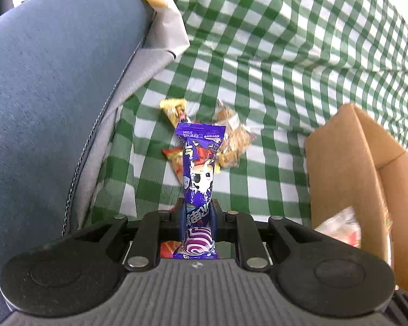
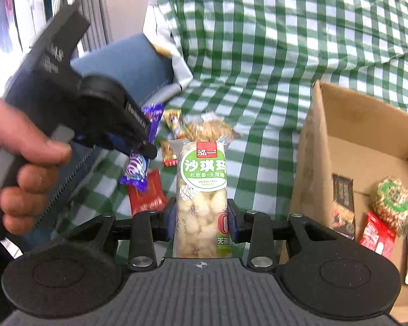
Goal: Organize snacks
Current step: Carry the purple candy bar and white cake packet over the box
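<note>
My left gripper [image 1: 198, 212] is shut on a purple snack bar [image 1: 198, 163] and holds it above the green checked cloth [image 1: 258, 54]. It also shows in the right wrist view [image 2: 138, 146], held by a hand, with the purple bar [image 2: 137, 168] hanging from it. My right gripper [image 2: 201, 217] is shut on a clear packet of pale puffed snack with a green label [image 2: 202, 187]. A cardboard box [image 2: 353, 125] stands at the right with several snacks inside [image 2: 391, 203]. Loose snacks lie on the cloth: a yellow packet [image 1: 175, 110], a brown cake packet [image 1: 232, 138], a red packet [image 2: 147, 195].
A blue cushion [image 1: 49, 95] with a zip fills the left side. The box wall [image 1: 340, 168] stands close on the right in the left wrist view. A grey and tan bag [image 1: 166, 21] lies at the back behind the cushion.
</note>
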`<state>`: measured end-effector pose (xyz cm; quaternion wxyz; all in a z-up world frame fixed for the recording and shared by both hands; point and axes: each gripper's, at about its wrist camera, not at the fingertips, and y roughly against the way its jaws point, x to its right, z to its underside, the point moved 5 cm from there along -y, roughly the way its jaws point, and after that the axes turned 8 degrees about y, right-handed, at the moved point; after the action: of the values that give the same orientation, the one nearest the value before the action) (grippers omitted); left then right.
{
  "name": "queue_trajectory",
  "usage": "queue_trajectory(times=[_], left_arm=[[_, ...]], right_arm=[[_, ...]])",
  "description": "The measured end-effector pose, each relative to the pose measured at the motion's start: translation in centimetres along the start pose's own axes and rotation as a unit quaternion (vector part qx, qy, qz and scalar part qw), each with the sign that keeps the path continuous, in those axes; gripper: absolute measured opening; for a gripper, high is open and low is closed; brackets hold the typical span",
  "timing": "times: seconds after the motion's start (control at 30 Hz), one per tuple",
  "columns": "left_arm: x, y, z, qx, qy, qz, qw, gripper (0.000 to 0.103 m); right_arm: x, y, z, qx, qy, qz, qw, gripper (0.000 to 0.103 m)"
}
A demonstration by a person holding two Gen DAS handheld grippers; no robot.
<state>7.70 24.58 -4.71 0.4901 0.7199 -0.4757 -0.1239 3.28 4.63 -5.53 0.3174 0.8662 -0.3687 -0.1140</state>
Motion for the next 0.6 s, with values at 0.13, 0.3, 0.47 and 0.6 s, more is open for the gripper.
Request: queue_trajectory(times=[0.13,0.3,0.47,0.6], left_arm=[[0.3,0.4,-0.2,0.011,0.001,0.003,0.9999,0.018],[0.9,0.6,-0.1,0.014,-0.01,0.014,0.9998,0.017],[1.2,0.6,0.1,0.019,-0.023,0.003,0.9995,0.017],[1.2,0.6,0.2,0.021,-0.024,-0.001,0.9995,0.017]], right_arm=[[1.1,1.2,-1.1,0.021,-0.018,0.002,1.0,0.038],[2.9,3.0,-2.7,0.046,-0.042,-0.001,0.998,0.038],[5.2,4.6,-4.1,0.07,-0.056,0.01,0.996,0.038],[7.9,5.4,-4.8,0.083,-0.053,0.027,0.995,0.038]])
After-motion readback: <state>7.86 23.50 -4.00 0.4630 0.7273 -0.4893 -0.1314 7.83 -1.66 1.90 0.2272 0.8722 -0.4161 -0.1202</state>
